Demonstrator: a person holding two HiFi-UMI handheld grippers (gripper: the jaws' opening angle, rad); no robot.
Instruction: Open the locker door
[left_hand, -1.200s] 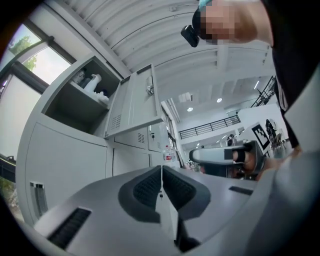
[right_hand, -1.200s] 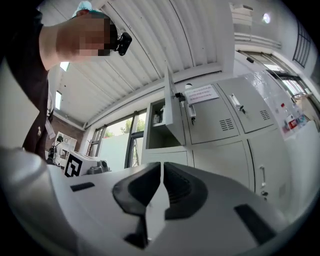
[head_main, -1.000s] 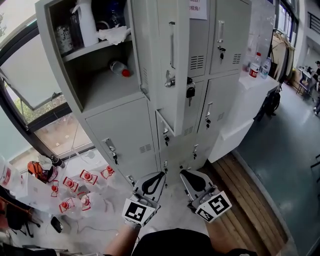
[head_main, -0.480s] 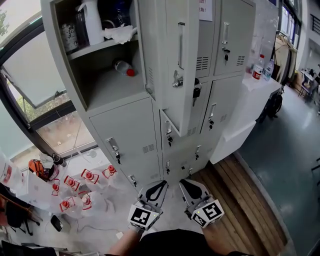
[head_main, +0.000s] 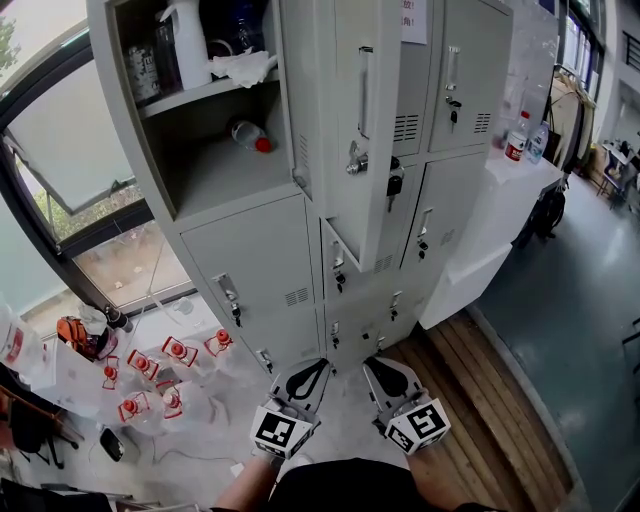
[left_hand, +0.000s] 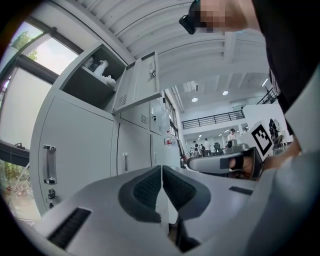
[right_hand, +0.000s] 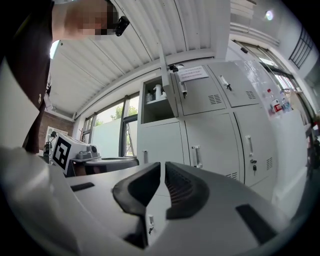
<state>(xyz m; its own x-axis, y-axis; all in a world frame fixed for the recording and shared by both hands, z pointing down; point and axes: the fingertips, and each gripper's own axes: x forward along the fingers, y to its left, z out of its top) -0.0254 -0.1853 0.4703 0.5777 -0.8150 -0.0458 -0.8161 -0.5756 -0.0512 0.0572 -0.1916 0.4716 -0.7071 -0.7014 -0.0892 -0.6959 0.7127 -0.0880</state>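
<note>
A grey locker bank fills the head view. Its upper middle door (head_main: 355, 120) stands swung wide open, with a handle and a key in its lock (head_main: 356, 160). The opened compartment (head_main: 215, 150) holds a spray bottle, cans, a cloth and a lying bottle with a red cap (head_main: 248, 135). Both grippers hang low near my body, far from the lockers. My left gripper (head_main: 312, 367) is shut and empty. My right gripper (head_main: 378, 366) is shut and empty too. The open door (left_hand: 137, 85) also shows in the left gripper view, and the door (right_hand: 170, 95) edge-on in the right gripper view.
Several red-capped bottles (head_main: 160, 372) and bags lie on the floor at the left by a window. A white counter (head_main: 500, 200) with two bottles (head_main: 512, 130) stands right of the lockers. Wooden boards (head_main: 480, 390) run along its base.
The view has shifted slightly, the lockers sitting a little higher and more to the right. Both grippers dropped a little lower toward my body. The door stays open.
</note>
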